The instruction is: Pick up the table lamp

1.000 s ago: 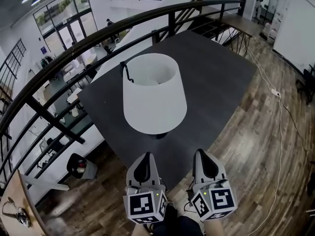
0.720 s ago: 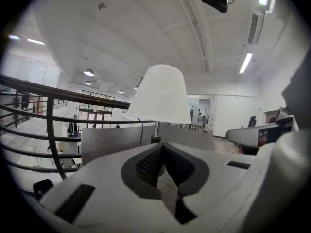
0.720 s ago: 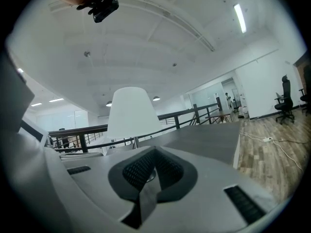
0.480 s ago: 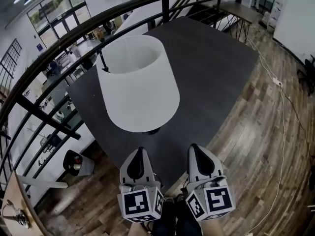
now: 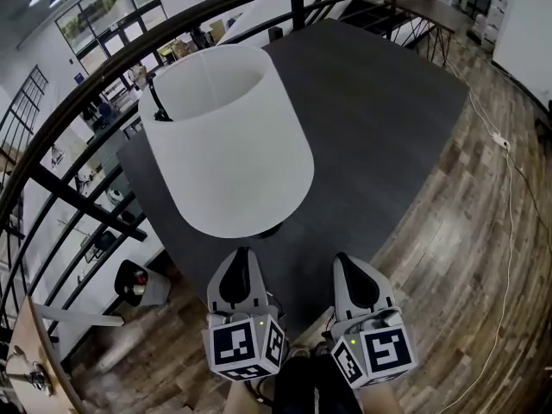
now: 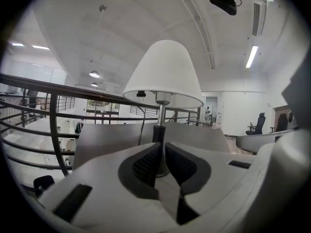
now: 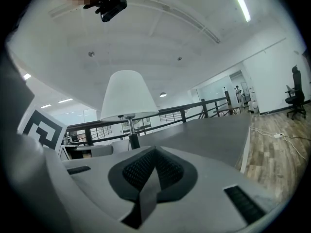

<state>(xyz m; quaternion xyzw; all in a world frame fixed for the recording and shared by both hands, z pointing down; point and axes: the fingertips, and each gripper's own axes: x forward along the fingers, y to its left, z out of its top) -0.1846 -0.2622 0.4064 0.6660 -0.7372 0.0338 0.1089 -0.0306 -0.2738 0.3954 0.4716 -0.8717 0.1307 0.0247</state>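
The table lamp stands on the dark grey table [image 5: 379, 119]. Its white shade [image 5: 228, 141] hides most of its stem and base from the head view. Both grippers sit side by side at the table's near corner, short of the lamp. My left gripper [image 5: 241, 257] points straight at the lamp stem [image 6: 159, 123], which shows through the narrow gap of its jaws. Those jaws are opening, and nothing is between them [image 6: 160, 149]. My right gripper [image 5: 354, 264] has its pads together with nothing held [image 7: 154, 152]; the lamp [image 7: 127, 96] stands ahead of it to the left.
A black railing [image 5: 86, 128] runs along the table's far and left sides, with a drop to a lower floor beyond it. Wooden floor lies to the right, with a white cable [image 5: 509, 158] across it. Another table [image 5: 431, 7] stands far back.
In the head view the lamp shade has grown larger and shifted left. Both grippers have stayed side by side at the table's near corner.
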